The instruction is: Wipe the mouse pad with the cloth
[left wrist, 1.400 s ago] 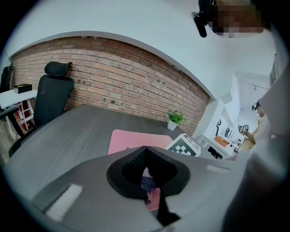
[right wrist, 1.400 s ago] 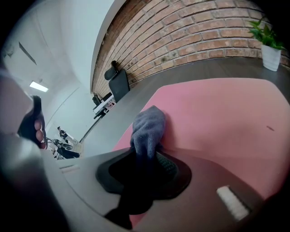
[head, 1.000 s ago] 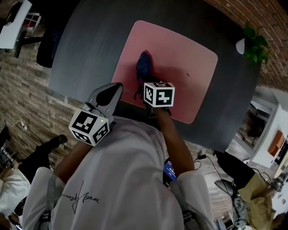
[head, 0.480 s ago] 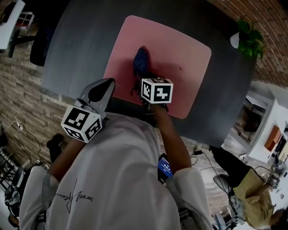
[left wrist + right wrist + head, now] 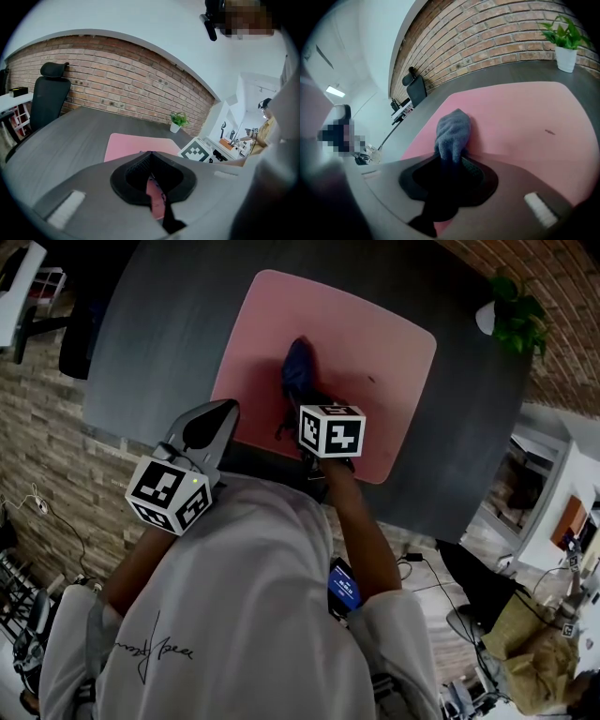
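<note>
A pink mouse pad (image 5: 366, 334) (image 5: 520, 122) (image 5: 131, 143) lies on a dark grey table (image 5: 169, 324). A dark blue cloth (image 5: 298, 371) (image 5: 452, 133) rests bunched on the pad's near-left part, and my right gripper (image 5: 314, 401) (image 5: 449, 161) is shut on its near end. My left gripper (image 5: 217, 423) (image 5: 149, 157) hangs shut and empty over the table's near edge, just left of the pad, its tips touching. A small dark speck (image 5: 550, 132) marks the pad right of the cloth.
A potted plant (image 5: 516, 315) (image 5: 566, 40) (image 5: 177, 123) stands at the table's far right by a brick wall. A black office chair (image 5: 47, 101) sits at the left end. The person's white shirt (image 5: 244, 615) fills the near side.
The right gripper and cloth have shifted only slightly on the pad; the view itself swung a little. The left gripper stays in the same place.
</note>
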Available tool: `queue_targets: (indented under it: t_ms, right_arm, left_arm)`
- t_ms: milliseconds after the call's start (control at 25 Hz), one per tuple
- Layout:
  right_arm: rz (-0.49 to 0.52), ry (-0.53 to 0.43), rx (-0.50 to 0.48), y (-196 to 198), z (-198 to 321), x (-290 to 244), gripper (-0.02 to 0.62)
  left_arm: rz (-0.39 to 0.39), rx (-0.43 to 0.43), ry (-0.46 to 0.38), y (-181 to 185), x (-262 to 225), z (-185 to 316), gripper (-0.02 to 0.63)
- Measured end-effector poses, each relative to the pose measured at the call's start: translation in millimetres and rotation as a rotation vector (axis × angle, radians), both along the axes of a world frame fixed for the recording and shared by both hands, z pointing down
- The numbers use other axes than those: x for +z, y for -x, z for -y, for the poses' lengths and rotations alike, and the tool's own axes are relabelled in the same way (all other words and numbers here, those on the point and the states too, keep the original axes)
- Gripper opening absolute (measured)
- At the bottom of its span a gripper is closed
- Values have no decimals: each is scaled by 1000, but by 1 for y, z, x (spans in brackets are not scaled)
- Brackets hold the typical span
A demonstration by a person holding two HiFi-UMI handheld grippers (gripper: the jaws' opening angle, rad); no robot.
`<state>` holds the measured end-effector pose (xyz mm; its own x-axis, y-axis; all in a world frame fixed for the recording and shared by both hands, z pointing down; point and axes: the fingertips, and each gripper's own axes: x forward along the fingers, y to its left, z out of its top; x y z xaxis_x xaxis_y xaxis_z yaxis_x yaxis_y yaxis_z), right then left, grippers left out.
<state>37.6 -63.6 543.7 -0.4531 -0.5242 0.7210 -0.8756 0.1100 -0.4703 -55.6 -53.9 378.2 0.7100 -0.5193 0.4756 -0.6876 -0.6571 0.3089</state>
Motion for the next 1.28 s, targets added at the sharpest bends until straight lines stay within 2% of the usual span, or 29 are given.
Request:
queue_targets:
  t_ms: [800, 1280]
  right_arm:
    - [-14, 1, 40, -31, -14, 0, 91]
    - [-17, 5, 100, -62, -21, 1, 92]
  left_arm:
    - [-8, 5, 10, -5, 0, -5, 12]
    - [-11, 0, 9, -6, 1, -6, 12]
